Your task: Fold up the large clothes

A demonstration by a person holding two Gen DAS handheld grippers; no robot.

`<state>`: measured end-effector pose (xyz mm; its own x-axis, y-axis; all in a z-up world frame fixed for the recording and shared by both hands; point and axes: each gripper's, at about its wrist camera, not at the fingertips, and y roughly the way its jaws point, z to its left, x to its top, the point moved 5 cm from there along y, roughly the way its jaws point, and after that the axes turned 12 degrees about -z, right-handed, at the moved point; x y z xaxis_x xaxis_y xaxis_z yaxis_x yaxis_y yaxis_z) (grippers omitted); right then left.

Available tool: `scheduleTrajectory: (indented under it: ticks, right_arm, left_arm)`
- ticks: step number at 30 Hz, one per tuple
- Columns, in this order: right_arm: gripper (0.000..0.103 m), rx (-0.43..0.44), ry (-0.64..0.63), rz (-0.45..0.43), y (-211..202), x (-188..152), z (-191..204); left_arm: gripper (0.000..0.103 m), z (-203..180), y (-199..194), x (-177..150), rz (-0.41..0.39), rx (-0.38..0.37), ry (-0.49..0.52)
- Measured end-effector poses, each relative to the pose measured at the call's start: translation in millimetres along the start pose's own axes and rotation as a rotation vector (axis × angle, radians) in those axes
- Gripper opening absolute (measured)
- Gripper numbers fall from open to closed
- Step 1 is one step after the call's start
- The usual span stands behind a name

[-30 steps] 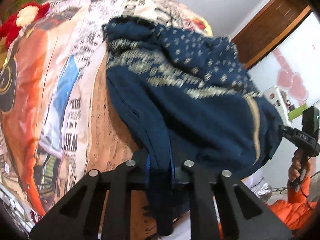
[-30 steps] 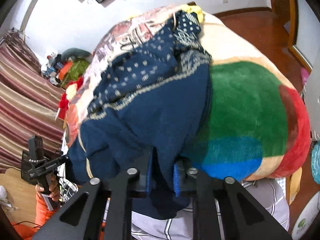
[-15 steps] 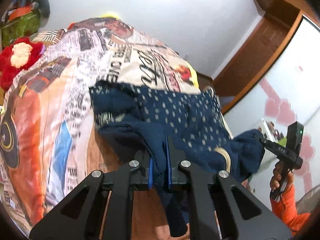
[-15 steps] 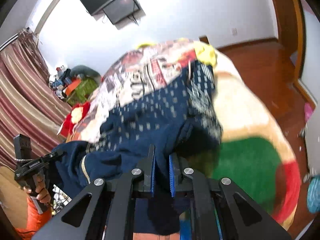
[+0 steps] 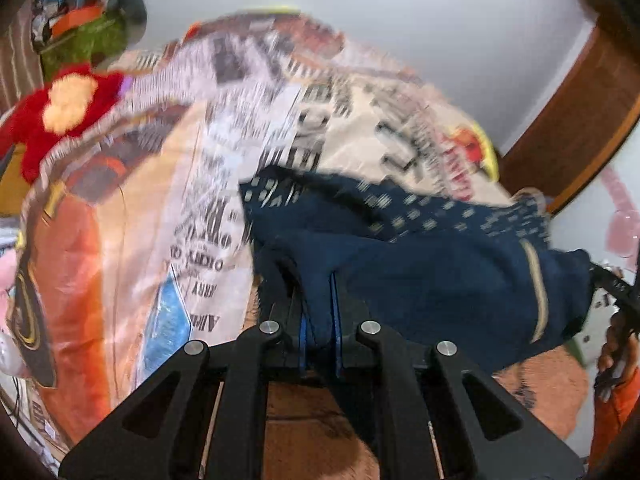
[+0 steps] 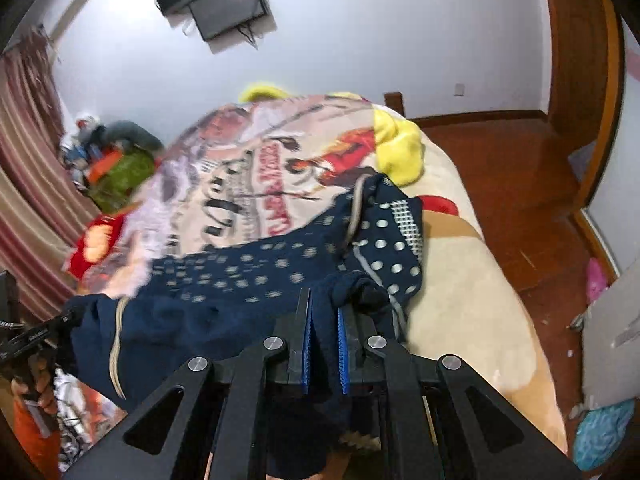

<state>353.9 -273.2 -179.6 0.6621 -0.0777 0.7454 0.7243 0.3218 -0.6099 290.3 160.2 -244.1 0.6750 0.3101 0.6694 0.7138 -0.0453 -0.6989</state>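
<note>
A large navy garment [image 5: 440, 264] with pale dots and a tan stripe hangs stretched between both grippers above a bed with a printed blanket [image 5: 168, 184]. My left gripper [image 5: 318, 312] is shut on a fold of its cloth, the blue pads pinching it. In the right wrist view the same navy garment [image 6: 248, 280] spreads leftward over the printed blanket [image 6: 248, 184], and my right gripper [image 6: 324, 320] is shut on another bunch of it. Each view shows the other gripper at its far edge, held by a hand with an orange sleeve [image 6: 28, 420]. The garment's far end rests on the bed.
A red plush toy [image 5: 60, 108] lies at the bed's left side. A yellow cloth [image 6: 400, 144] sits near the bed's far end. A wall-mounted screen [image 6: 224, 0], striped curtains [image 6: 28, 184], a wooden floor [image 6: 520, 184] and a wooden door frame [image 5: 580, 120] surround the bed.
Both grippers have swung across the bed with the garment. The cloth now lies lower and more stretched out, and more of the printed blanket and far wall shows.
</note>
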Motion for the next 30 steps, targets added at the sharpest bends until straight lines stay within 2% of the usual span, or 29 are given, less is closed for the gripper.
scheduleTrajectory:
  ticks: [4, 8, 16, 20, 22, 24, 25, 26, 30]
  right_arm:
    - [0.009, -0.053, -0.035, 0.075, 36, -12, -15]
    - [0.009, -0.067, -0.087, 0.131, 50, -26, -25]
    - [0.009, -0.015, -0.041, 0.176, 32, -32, -43]
    - [0.009, -0.027, -0.076, 0.175, 16, -35, -46]
    - [0.009, -0.095, -0.13, 0.164, 9, -34, -50]
    - [0.009, -0.341, -0.254, 0.138, -5, -31, -70]
    - [0.009, -0.403, -0.282, 0.144, -11, -31, -80]
    - [0.009, -0.405, -0.268, 0.153, -16, -32, -87]
    - [0.009, -0.26, -0.068, 0.15, -48, -33, -101]
  left_arm:
    - [0.009, 12, 37, -24, 0.083, 0.023, -0.005]
    - [0.01, 15, 47, -33, 0.102, 0.021, -0.012]
    - [0.016, 16, 46, -35, 0.102, 0.038, 0.044]
    - [0.016, 14, 47, -36, 0.106, 0.054, 0.057]
    - [0.016, 12, 46, -37, 0.111, 0.072, 0.086]
    - [0.016, 11, 41, -36, 0.107, 0.076, 0.102]
    - [0.016, 12, 35, -34, 0.1, 0.076, 0.101]
    - [0.016, 12, 29, -32, 0.092, 0.077, 0.097]
    - [0.017, 21, -5, -19, 0.049, 0.073, 0.069]
